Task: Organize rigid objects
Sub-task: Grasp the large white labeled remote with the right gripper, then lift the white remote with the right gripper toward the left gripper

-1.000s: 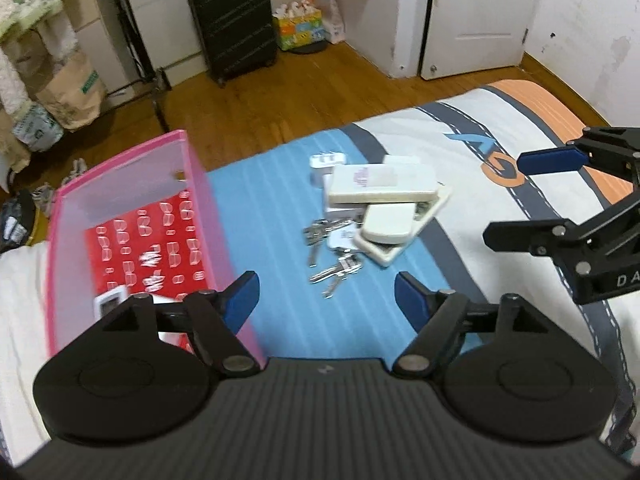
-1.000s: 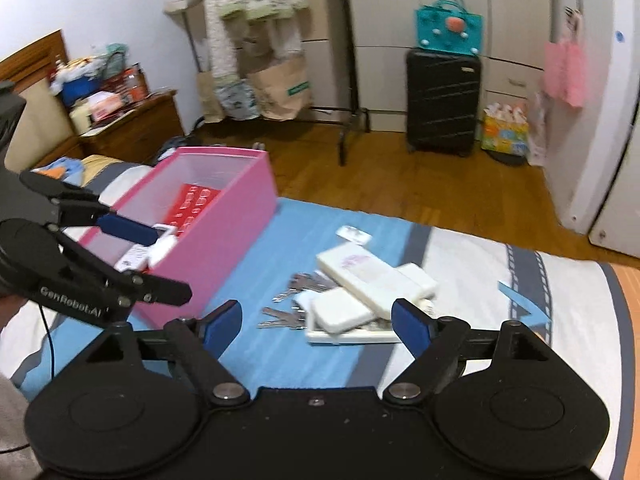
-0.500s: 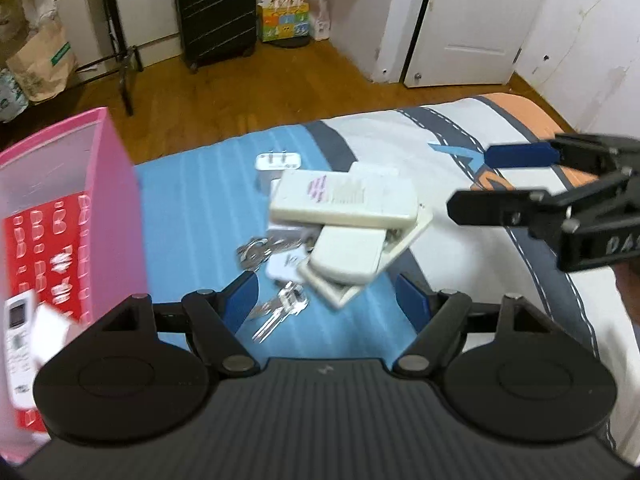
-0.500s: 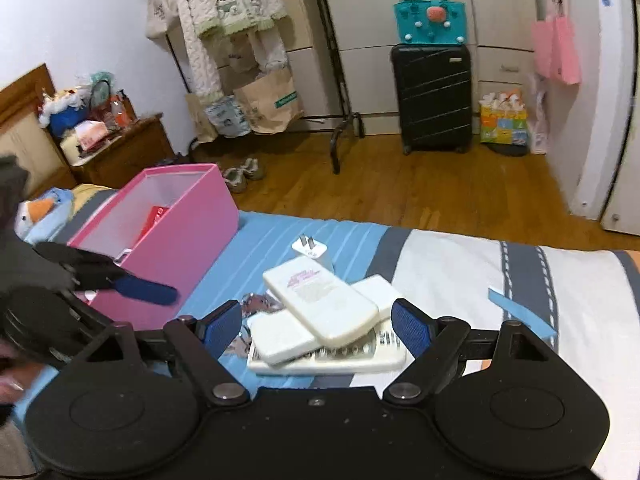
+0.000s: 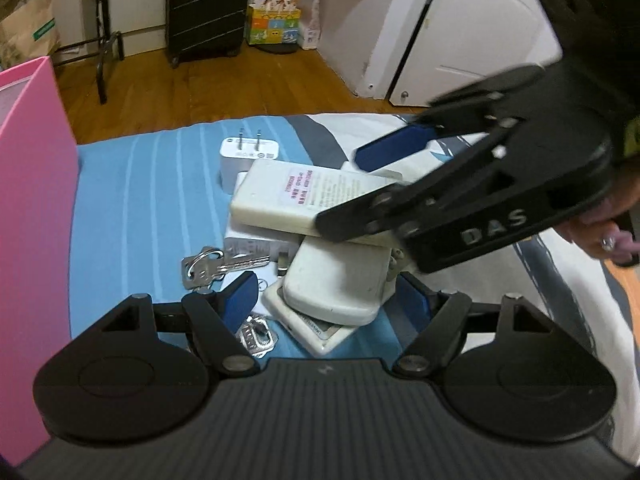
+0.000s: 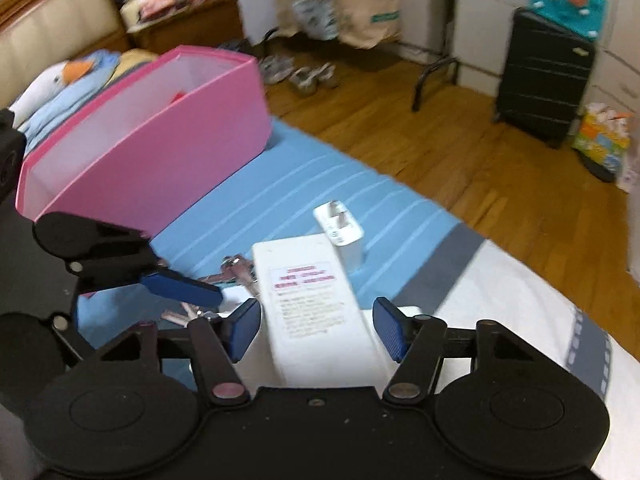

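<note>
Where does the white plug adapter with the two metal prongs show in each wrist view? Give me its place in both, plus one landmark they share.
Left wrist view: the plug adapter lies upper centre on the blue bedding, behind the stacked white remotes.
Right wrist view: the plug adapter is at centre, just beyond the far end of the labelled remote.
Shared landmark: the pink box, left of the adapter in both views.

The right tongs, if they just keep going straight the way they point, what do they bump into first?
Most likely the white remote with the pink label, top of the pile. It already lies between the right tongs, whose jaws are closing with a gap still showing on each side. Depth is hard to judge.
</note>
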`<state>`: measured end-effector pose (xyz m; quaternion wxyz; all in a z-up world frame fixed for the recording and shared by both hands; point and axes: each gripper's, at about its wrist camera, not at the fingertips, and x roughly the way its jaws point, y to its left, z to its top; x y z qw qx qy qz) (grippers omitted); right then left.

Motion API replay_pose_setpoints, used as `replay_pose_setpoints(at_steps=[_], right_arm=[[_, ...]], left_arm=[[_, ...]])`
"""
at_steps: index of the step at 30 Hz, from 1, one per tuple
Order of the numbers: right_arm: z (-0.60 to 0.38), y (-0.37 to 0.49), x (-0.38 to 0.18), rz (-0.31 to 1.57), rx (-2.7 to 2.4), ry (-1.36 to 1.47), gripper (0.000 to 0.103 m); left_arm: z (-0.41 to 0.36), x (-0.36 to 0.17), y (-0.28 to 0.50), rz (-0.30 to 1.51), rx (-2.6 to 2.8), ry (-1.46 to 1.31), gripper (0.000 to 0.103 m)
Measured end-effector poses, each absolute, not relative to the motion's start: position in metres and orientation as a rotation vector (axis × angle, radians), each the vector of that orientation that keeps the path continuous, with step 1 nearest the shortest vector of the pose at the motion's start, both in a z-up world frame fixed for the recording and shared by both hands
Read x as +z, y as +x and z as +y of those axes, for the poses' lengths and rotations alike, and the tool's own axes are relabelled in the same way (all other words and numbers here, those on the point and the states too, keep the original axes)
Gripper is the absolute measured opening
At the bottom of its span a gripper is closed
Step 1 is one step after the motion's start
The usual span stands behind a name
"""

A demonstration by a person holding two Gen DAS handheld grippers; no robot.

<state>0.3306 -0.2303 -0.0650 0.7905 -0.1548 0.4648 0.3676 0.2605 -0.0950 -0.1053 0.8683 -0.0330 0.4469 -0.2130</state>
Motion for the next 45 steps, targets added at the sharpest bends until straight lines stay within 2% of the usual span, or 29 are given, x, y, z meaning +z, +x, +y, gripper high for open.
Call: replay_pose_setpoints(at_steps=[5,6,10,27,33,40,45], right_arm=[[-0.224,0.329,-0.075,1.013,0.774,-0.319,0.072],[-0.225,0.327,-0.075,1.003,0.759,-0.316,0.070],[-0.228,0.319,-0.071,0.989,0.692,-0.310,0.068],[-0.269,0.264,-0.066,1.075,0.508,0.232,0.067],[-0.273,0.242,-0.070,1.077,0.448,0.284,0.067],[-0.282,0.231,-0.082,1.095,0.383,0.314,0.067],[-0.294,0.227,-0.094,1.113,0.424,0.379,0.067]], left_arm=[[-0.096,-0.115,0.263,0.928,-0.459,-0.059,0.069],[-0.095,-0.116,0.263,0.921,-0.464,-0.066,0.068],[-0.095,-0.115,0.255,0.895,-0.469,-0.032,0.055],[-0.090,-0.109,0.212,1.020,-0.446,-0.076,0.055],[-0.092,-0.109,0.200,1.076,-0.467,-0.080,0.051],[-0.088,-0.108,0.202,1.073,-0.458,-0.049,0.061],[-0.084,-0.108,0.204,1.086,-0.446,-0.039,0.064]])
